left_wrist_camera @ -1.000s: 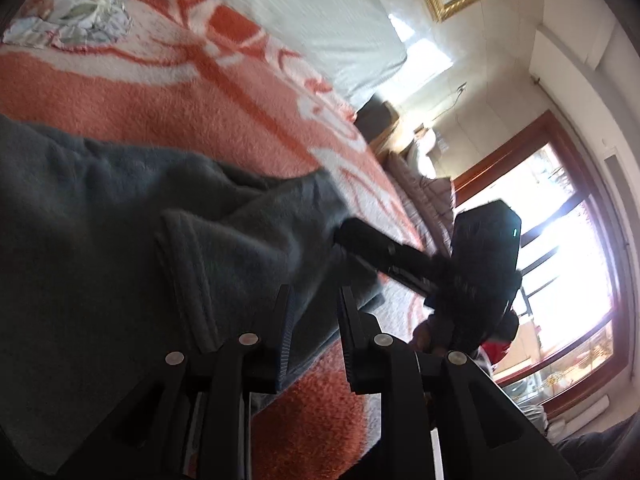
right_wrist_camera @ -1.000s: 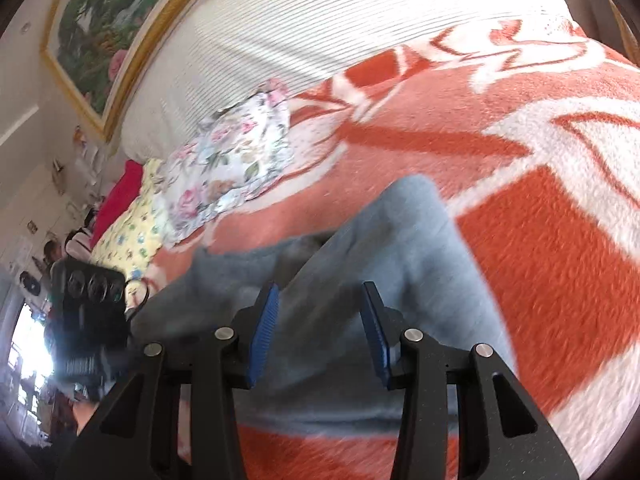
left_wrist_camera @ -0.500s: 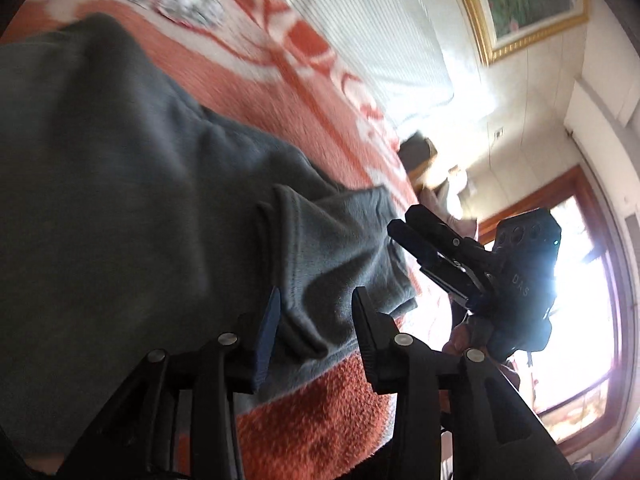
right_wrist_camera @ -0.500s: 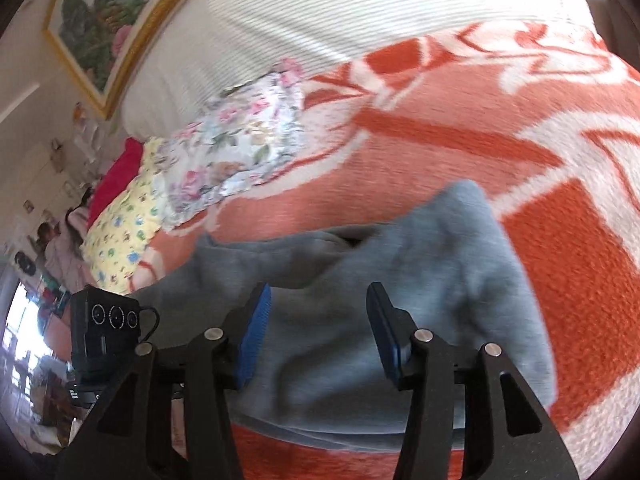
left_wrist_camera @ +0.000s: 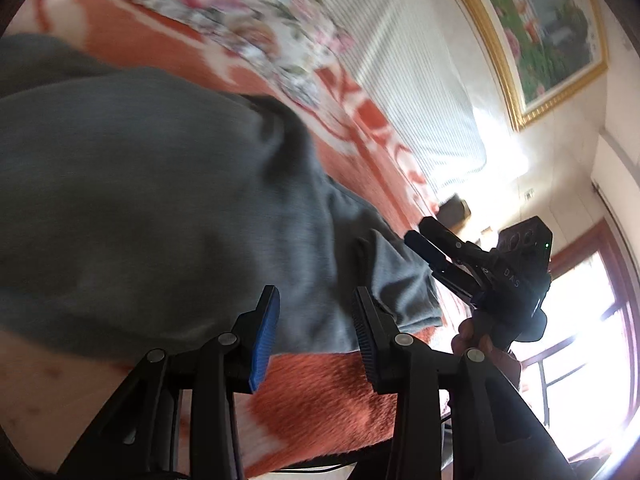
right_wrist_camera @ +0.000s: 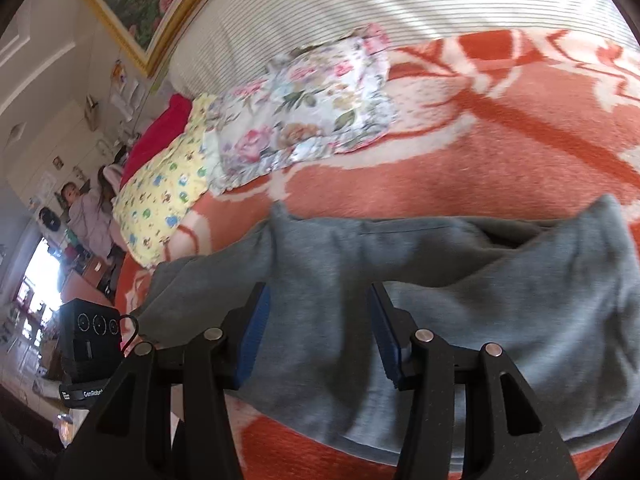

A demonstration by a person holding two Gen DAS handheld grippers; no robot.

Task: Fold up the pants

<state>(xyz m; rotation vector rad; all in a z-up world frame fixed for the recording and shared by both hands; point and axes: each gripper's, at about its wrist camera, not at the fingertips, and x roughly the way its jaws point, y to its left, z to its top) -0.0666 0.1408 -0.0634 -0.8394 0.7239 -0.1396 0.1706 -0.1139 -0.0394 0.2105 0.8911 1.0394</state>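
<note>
Right wrist view: grey pants (right_wrist_camera: 460,292), folded, rumpled, on blanket (right_wrist_camera: 500,168).

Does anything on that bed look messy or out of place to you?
Only the grey pants: they lie bunched on the orange blanket, with a dark gaping fold along the upper edge, not yet a neat stack. The floral pillow sits slightly crooked near the headboard. Nothing looks spilled or damaged.

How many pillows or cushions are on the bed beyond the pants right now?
2: a floral pillow beyond the grey pants, and a yellow patterned one left of it. Red fabric behind may hide more.
</note>
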